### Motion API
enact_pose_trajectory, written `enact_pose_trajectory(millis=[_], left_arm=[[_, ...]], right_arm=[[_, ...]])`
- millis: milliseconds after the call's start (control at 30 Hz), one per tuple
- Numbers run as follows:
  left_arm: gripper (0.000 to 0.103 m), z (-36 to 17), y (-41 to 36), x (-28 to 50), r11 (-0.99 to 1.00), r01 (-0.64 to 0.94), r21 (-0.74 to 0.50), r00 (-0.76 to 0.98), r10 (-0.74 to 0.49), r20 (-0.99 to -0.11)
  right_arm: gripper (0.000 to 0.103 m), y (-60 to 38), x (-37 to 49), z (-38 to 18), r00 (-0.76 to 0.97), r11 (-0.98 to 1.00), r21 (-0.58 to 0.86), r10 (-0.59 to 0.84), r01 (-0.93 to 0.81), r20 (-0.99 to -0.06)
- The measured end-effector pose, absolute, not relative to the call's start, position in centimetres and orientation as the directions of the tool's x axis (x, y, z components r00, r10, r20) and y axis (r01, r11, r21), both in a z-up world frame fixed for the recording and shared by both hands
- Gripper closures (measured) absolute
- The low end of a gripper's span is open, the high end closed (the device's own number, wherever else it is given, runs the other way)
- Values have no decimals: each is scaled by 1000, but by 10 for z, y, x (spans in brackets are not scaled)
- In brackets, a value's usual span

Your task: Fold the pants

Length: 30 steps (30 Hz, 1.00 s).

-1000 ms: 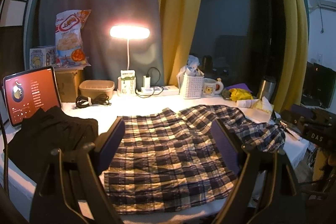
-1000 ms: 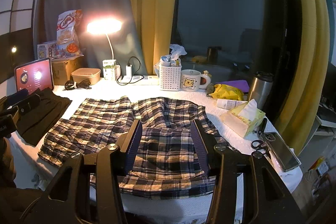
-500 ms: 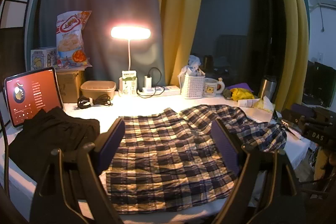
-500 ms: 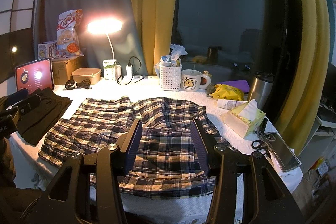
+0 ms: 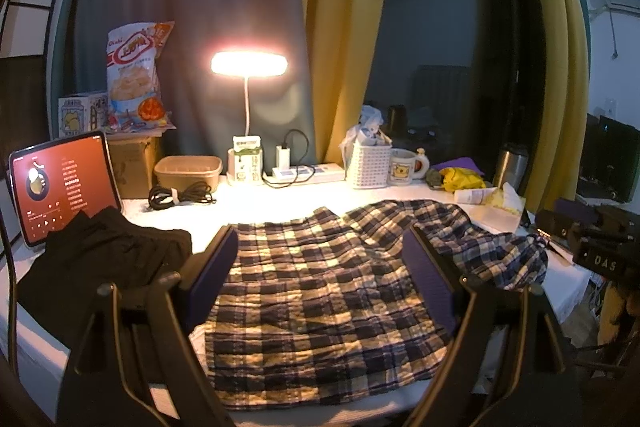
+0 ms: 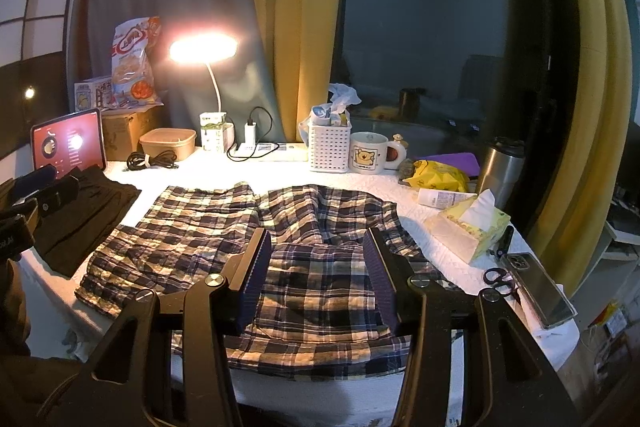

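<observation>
Nothing has visibly moved since half a second ago. The plaid pants (image 6: 256,239) lie spread on the white bench (image 6: 384,187); the left gripper (image 5: 320,251) and right gripper (image 6: 316,259) hover above them, wide open, holding nothing.

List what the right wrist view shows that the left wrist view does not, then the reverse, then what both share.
Only the right wrist view shows the scissors and the phone at the table's right end, and the right gripper with jaws open over the plaid pants.

Only the left wrist view shows the air conditioner high on the wall, and the left gripper with jaws open.

Both show the plaid pants, black garment, tablet, lit lamp, white basket, mug and tissue box.
</observation>
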<state>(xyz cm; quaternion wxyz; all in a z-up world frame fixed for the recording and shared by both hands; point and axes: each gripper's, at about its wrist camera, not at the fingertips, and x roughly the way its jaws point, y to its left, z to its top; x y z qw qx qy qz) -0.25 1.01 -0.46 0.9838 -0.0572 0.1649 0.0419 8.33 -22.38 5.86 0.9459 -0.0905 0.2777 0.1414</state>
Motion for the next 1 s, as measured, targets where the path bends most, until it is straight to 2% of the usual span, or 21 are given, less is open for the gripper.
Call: enact_pose_trajectory(millis=[767, 1000], left_arm=[[18, -3, 9, -1, 991, -99, -91, 941, 64, -333], [18, -13, 9, 18, 995, -89, -55, 924, 62, -378]], right_arm=[[52, -220, 83, 57, 804, 943, -93, 219, -320, -553], [52, -219, 97, 39, 788, 943, -98, 207, -319, -580]])
